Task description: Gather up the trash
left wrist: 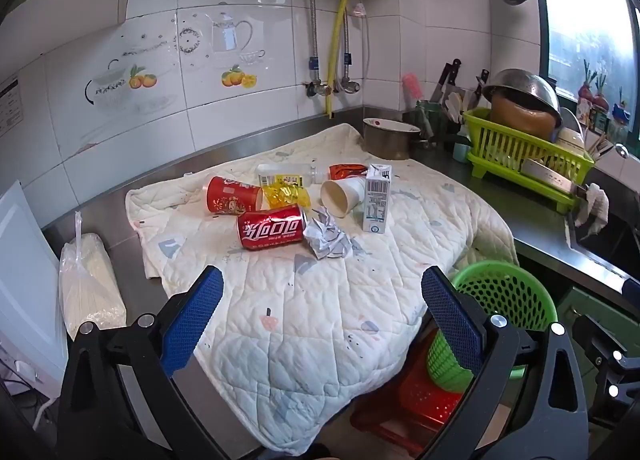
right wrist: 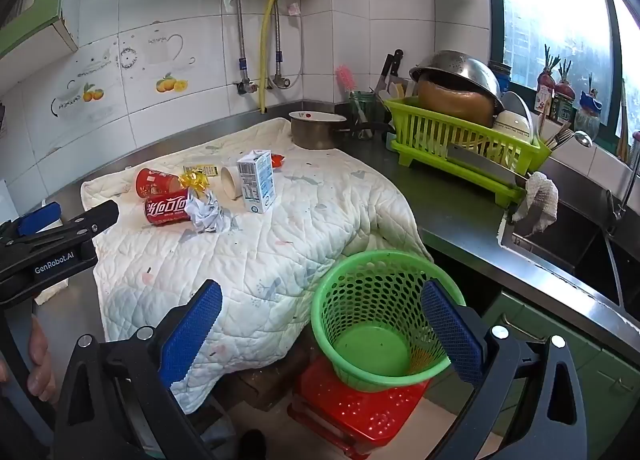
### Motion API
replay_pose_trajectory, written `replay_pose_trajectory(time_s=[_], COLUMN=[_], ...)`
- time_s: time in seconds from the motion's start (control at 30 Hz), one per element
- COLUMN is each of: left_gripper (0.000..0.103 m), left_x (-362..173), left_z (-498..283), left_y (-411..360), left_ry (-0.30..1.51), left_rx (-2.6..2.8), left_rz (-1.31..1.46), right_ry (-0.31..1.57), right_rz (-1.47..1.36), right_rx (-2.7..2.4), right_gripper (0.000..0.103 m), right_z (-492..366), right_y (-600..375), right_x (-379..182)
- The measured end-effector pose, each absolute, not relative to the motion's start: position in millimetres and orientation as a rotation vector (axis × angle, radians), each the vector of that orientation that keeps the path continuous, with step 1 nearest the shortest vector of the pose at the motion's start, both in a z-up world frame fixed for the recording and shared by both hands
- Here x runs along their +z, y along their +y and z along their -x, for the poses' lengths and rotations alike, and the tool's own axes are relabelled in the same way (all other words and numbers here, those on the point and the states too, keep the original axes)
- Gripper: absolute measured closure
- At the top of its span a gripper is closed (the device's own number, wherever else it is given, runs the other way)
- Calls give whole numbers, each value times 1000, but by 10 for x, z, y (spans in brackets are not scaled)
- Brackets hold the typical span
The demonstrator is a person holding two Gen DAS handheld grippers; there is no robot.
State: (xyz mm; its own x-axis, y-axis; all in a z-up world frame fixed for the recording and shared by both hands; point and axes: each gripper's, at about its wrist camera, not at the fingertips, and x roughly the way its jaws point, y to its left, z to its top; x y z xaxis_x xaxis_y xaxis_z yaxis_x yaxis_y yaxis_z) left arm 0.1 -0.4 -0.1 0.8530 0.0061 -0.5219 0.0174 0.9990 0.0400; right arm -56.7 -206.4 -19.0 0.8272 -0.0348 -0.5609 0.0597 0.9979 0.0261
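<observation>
Trash lies on a quilted cloth [left wrist: 312,324] on the counter: a red cola can [left wrist: 273,227] on its side, a crumpled paper ball [left wrist: 327,235], a red paper cup [left wrist: 232,196], a yellow foil wrapper [left wrist: 287,196], a white paper cup [left wrist: 342,194] on its side, an upright milk carton [left wrist: 377,200], a clear bottle [left wrist: 292,175] and an orange wrapper [left wrist: 347,171]. My left gripper [left wrist: 322,318] hangs open over the cloth's near part, short of the pile. My right gripper [right wrist: 320,326] is open above the empty green mesh basket [right wrist: 376,320], which stands on a red stool [right wrist: 360,408].
A steel pot [left wrist: 390,138] sits behind the cloth. A green dish rack [left wrist: 528,158] with bowls, a knife block and a sink [right wrist: 580,244] fill the right side. A bag of noodles [left wrist: 90,284] lies at the left edge. A person's hand [right wrist: 38,360] holds the left gripper.
</observation>
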Motion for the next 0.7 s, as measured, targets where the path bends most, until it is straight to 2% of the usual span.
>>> replay_pose_trajectory(time_s=[0.7], left_gripper=[5], left_x=[-56], left_z=[-25], left_y=[-42], left_ry=[557], left_rx=[-12], left_rz=[-31], right_ry=[604], right_rz=[-43], right_rx=[-40], right_gripper=[6], right_z=[533], right_y=[-2055], right_x=[-231])
